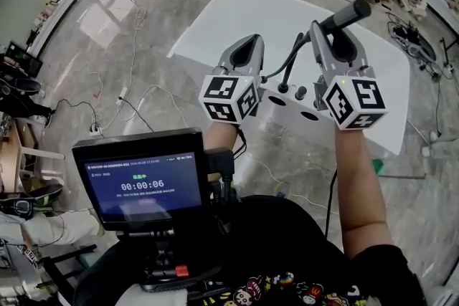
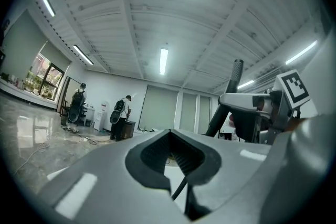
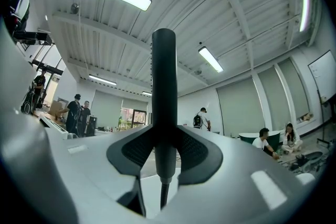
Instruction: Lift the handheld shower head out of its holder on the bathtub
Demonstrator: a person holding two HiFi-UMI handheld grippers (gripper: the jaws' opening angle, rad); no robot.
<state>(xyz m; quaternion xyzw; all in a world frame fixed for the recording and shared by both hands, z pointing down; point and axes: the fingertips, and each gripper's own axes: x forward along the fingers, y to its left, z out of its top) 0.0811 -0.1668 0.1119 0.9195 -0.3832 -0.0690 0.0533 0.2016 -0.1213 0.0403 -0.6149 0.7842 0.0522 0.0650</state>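
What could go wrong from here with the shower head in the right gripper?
1. The right gripper clamps the shower head near its bottom end, so the long part above could tip or slip.
2. Its hose runs down to the tub deck beside the knobs. A higher lift may pull it taut or snag it.

Hose (image 1: pixel 289 62), tap knobs (image 1: pixel 300 92) obstruct deck; air above bathtub (image 1: pixel 229 11) free; monitor (image 1: pixel 140 186) crowds lower left.
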